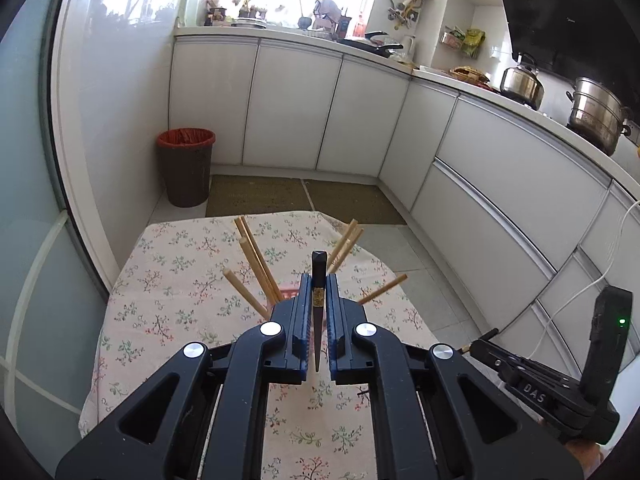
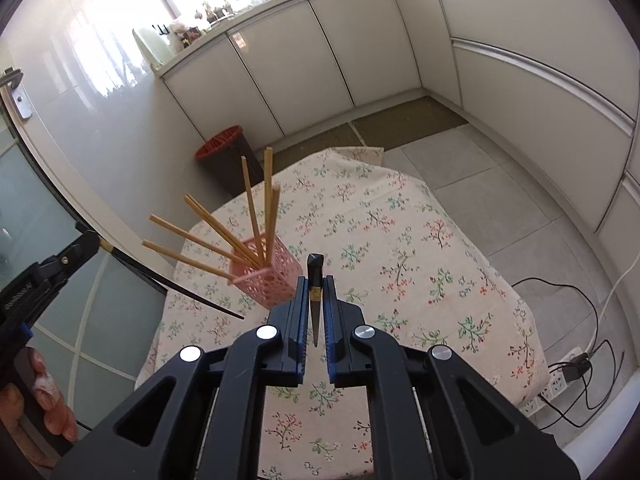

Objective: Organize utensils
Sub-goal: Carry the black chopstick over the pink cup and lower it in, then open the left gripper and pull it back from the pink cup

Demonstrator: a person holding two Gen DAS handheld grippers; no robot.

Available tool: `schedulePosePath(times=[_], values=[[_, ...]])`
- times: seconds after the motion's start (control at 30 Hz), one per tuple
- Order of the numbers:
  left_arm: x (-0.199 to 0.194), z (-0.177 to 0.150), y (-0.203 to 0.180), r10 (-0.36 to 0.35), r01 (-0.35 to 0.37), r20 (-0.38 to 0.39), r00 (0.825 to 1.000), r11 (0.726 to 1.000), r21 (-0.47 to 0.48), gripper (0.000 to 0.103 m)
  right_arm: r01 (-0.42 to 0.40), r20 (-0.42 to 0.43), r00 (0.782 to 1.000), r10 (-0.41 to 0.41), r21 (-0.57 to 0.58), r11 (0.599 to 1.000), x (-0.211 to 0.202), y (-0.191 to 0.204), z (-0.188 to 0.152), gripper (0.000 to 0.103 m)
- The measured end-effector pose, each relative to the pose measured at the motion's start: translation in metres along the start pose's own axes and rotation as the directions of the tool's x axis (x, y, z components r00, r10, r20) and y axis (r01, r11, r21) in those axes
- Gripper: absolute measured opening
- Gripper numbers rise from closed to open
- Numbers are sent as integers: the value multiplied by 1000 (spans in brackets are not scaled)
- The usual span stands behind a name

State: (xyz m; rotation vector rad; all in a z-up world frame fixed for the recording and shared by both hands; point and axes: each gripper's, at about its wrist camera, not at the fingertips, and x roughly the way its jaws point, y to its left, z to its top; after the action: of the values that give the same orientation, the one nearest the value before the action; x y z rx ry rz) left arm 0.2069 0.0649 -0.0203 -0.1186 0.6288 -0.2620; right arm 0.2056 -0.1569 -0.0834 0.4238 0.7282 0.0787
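Note:
My left gripper is shut on a black chopstick with a gold band, held upright above the table. Behind its fingers stands the pink holder, mostly hidden, with several wooden chopsticks fanning out of it. My right gripper is shut on a second black chopstick, just right of the pink holder and its wooden chopsticks. The left gripper and its black chopstick show at the left of the right wrist view, left of the holder.
The table has a floral cloth. A dark bin with a red liner stands on the floor beyond it. White cabinets line the walls. A power strip and cables lie on the floor at right.

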Motion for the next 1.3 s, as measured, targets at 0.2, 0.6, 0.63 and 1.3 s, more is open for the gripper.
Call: schedulePosePath(times=[0.2, 0.6, 0.63, 1.3], values=[[12, 28, 8, 50, -48, 55, 997, 998, -40, 6, -27, 47, 998, 28, -6, 1000, -9, 11, 29, 7], [76, 19, 30, 70, -76, -46, 996, 989, -124, 9, -42, 69, 997, 44, -32, 999, 5, 32, 45, 7], [73, 18, 31, 73, -77, -37, 997, 989, -124, 12, -43, 71, 996, 45, -32, 999, 6, 33, 45, 7], [-10, 23, 81, 195, -148, 157, 968, 952, -269, 55, 28, 228, 974, -4, -101, 995, 55, 109, 69, 7]])
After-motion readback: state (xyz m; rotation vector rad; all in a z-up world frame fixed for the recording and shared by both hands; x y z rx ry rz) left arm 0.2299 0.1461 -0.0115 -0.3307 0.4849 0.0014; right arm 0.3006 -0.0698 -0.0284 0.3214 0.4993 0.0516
